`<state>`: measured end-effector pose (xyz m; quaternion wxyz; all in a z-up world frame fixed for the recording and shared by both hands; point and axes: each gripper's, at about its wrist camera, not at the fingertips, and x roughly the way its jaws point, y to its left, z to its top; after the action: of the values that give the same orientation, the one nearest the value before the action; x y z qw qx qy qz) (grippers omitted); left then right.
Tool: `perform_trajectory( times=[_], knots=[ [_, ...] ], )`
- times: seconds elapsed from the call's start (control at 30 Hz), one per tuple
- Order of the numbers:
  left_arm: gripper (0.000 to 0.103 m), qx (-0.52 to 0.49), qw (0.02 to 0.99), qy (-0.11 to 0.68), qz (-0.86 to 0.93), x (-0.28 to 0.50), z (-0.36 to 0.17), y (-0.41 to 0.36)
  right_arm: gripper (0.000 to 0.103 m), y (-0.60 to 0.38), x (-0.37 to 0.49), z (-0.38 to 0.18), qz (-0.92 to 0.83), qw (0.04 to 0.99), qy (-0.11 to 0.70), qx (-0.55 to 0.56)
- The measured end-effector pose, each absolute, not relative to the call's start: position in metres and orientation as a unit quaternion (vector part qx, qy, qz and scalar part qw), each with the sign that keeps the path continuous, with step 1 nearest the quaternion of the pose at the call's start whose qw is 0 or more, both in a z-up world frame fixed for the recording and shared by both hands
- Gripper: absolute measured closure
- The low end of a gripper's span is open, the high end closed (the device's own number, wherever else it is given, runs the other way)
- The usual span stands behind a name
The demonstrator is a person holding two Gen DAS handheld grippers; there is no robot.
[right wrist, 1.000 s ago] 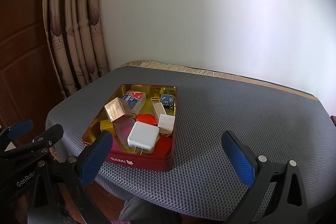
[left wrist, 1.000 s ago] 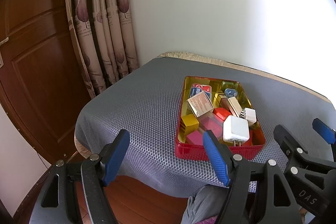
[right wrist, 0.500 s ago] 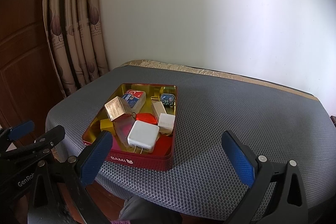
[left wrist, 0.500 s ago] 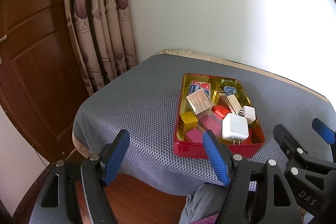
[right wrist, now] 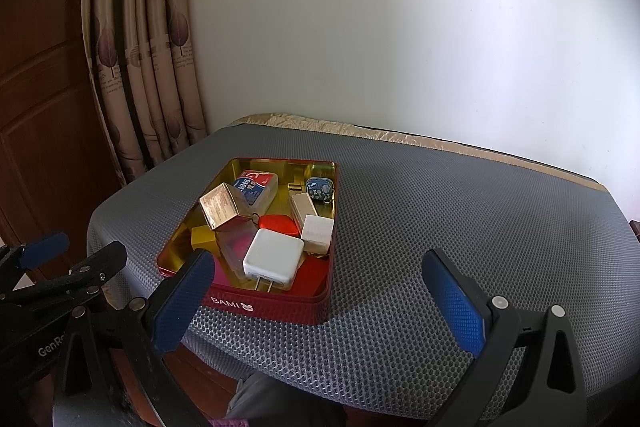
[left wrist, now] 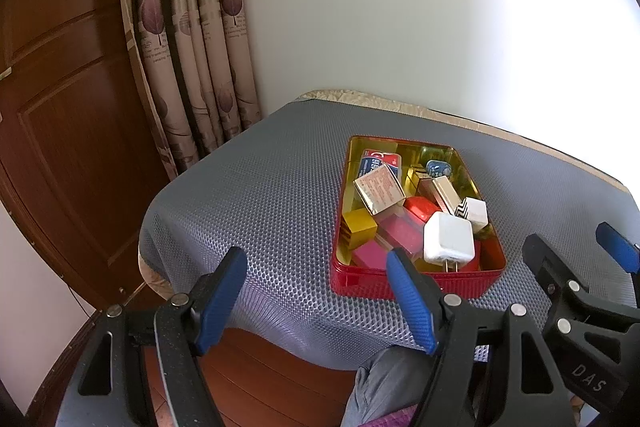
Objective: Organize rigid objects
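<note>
**One tin, two empty grippers**

The left gripper (left wrist: 320,291) hangs wide open, gripping nothing, short of the table (left wrist: 260,195). One red tin (right wrist: 268,301) sits left of the table's middle, holding one white charger (right wrist: 274,257), one blue-red pack (right wrist: 256,185), and small boxes. The right gripper (right wrist: 320,301) gapes likewise, empty.

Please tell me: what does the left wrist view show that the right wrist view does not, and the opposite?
Only the left wrist view shows the zigzag-patterned side of the small white cube and the whole front of the yellow block. Only the right wrist view shows the BAMI lettering on the red tin's front wall, and the wide bare mat to its right. Both show the white charger with prongs toward the cameras, the tin, the curtain, and both grippers, left gripper and right gripper, open and holding nothing.
</note>
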<state>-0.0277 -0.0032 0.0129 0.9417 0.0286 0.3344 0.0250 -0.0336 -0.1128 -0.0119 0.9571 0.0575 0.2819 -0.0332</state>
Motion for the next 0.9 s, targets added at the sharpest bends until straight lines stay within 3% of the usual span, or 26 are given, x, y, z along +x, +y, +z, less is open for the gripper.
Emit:
perform_trajectory(
  times=[0.9],
  knots=[
    [0.029,0.027,0.938,0.345,0.024,-0.0253,0.0093,-0.0041,0.0,-0.1138,-0.0337,-0.012,-0.034,0.956,0.284,0.061]
  ],
)
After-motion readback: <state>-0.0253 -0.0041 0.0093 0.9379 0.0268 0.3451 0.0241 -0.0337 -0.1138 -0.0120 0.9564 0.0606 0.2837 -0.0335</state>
